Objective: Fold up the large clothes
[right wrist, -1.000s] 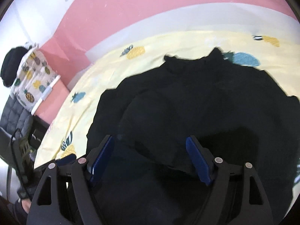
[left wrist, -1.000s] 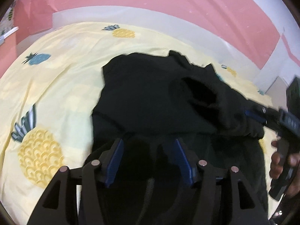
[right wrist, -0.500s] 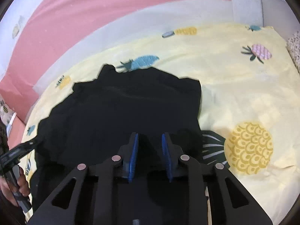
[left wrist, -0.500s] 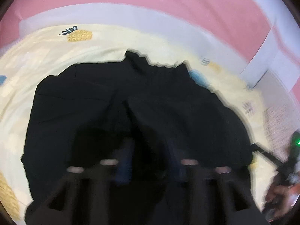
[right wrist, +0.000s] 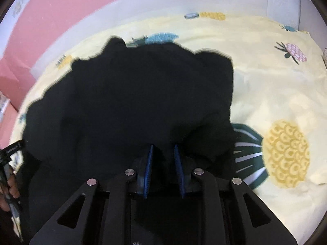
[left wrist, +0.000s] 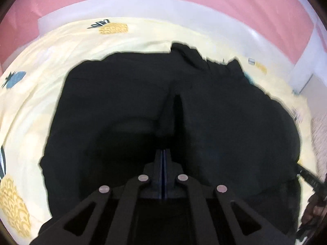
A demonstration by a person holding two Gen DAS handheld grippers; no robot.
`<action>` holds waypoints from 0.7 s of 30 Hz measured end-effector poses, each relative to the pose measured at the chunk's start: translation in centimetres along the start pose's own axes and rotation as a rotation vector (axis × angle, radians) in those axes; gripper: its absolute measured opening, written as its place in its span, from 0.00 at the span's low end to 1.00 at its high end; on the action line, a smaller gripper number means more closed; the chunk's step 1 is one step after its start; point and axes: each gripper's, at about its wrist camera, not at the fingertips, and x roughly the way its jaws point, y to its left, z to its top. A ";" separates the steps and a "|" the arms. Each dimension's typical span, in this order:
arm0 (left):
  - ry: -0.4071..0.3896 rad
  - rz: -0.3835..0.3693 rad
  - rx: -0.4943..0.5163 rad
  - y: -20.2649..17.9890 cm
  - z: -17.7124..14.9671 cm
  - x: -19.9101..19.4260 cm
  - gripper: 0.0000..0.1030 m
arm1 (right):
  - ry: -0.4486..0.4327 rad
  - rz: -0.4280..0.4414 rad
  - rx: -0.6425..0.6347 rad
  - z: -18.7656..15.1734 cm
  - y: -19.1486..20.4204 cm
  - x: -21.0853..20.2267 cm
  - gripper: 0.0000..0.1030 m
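Garment (left wrist: 126, 106): black, large, lies bunched on the bed (left wrist: 30, 106), on a yellow sheet printed with pineapples. Outline irregular in both views; a ridge runs up the middle in the left wrist view, and lumps show at the far edge. No clean rectangle anywhere.

Left claw (left wrist: 163, 159): blue pads pressed together with no visible gap, tips over the near middle of the cloth. Black on black; cannot tell whether a thin fold is caught between them.

Right claw (right wrist: 162, 157): jaws narrowed but still parted, with dark cloth bulging up between the pads at the garment's near right edge. Reads as pinching a fold of the garment.

Progress (judgement): early to middle. Cloth appears gathered toward the centre, perhaps one rough fold in, but edges are unaligned. Left to do: flatten, square the edges, make the remaining folds.

Surroundings: pink wall (right wrist: 71, 10) with a pale band runs behind the far side of the bed. Big yellow pineapple print (right wrist: 286, 153) lies just right of the garment. Nothing else rests on the sheet near the cloth. Main obstacle is the garment's own bunching, and dark fabric that hides seams and layers.
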 end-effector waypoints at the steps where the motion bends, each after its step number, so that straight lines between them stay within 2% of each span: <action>1: -0.021 -0.007 -0.012 0.2 0.4 -1.0 0.06 | -0.020 0.007 0.009 0.2 -0.3 -0.8 0.22; 2: -0.045 -0.016 -0.020 0.2 1.0 -1.8 0.15 | -0.049 0.008 0.019 0.5 -0.8 -1.7 0.22; 3: -0.069 -0.031 -0.023 0.0 1.6 -2.5 0.30 | -0.074 0.005 0.025 0.9 -1.2 -2.3 0.22; 5: -0.103 -0.069 -0.008 -1.3 2.8 -3.2 0.45 | -0.113 -0.002 0.038 1.8 -2.0 -3.1 0.22; 9: -0.117 -0.095 0.094 -5.6 3.9 -1.7 0.46 | -0.130 -0.021 0.040 4.1 -2.7 -2.0 0.22; 12: -0.067 -0.042 0.142 -7.4 4.2 2.5 0.46 | -0.120 -0.012 0.020 4.9 -2.1 -0.3 0.22; 14: -0.043 0.022 0.168 -7.4 3.9 5.3 0.46 | -0.075 -0.022 -0.008 5.0 -1.7 1.8 0.22; 15: -0.040 0.030 0.177 -7.1 3.6 6.2 0.47 | -0.055 -0.027 -0.014 4.9 -1.6 2.7 0.22; 19: -0.091 0.090 0.262 -7.7 2.9 7.5 0.47 | -0.014 -0.045 -0.031 4.4 -1.4 6.0 0.20; 21: -0.086 0.096 0.267 -7.6 2.9 8.0 0.47 | -0.008 -0.058 -0.039 4.6 -1.2 6.6 0.20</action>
